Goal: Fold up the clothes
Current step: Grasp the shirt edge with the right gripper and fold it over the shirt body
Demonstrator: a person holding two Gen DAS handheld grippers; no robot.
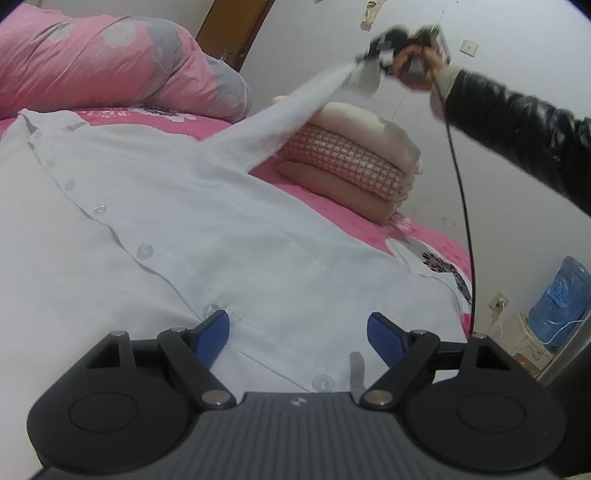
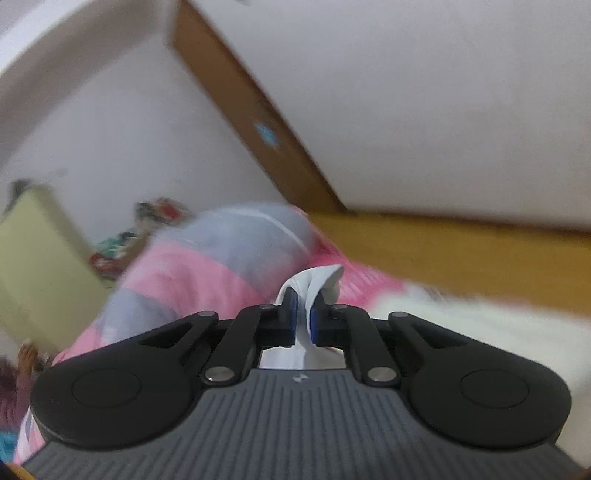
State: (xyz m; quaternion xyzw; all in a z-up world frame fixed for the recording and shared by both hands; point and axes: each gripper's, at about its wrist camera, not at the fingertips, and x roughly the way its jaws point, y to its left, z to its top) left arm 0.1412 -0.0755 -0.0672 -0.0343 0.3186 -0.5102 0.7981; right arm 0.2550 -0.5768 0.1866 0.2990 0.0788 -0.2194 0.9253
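Because a fold needs a flat start, the white shirt [image 1: 155, 229] is spread button-side up across most of the bed [image 1: 424, 232], its row of clear buttons running away toward the collar at the far end. One sleeve [image 1: 266, 125] is lifted off the bed and stretched taut through the air, most likely so it can be carried across the body of the shirt. Its far end is clamped between the two fingers of the right gripper [image 2: 303, 314], which a hand [image 1: 413, 62] in a dark shiny sleeve holds high above the bed. In the right wrist view, a small tuft of white cloth pokes out past the blue pads, which sit close together on it.

Low over the shirt near its hem, the left gripper [image 1: 297, 332] has its fingers spread wide apart with nothing between them, perhaps placed to steady or take hold of the cloth while the sleeve is moved.

Beyond the lifted sleeve, a stack of folded clothes [image 1: 354, 162] sits on the bed, cream on top, a pink check in the middle and tan below, seemingly set aside clear of the shirt. A pink and grey flowered quilt [image 1: 110, 62] is bundled at the head of the bed, against a wooden headboard [image 1: 232, 26].

Pale walls surround the bed, which has a bright pink cover. A blue water bottle [image 1: 559, 299] stands by the wall at the right.
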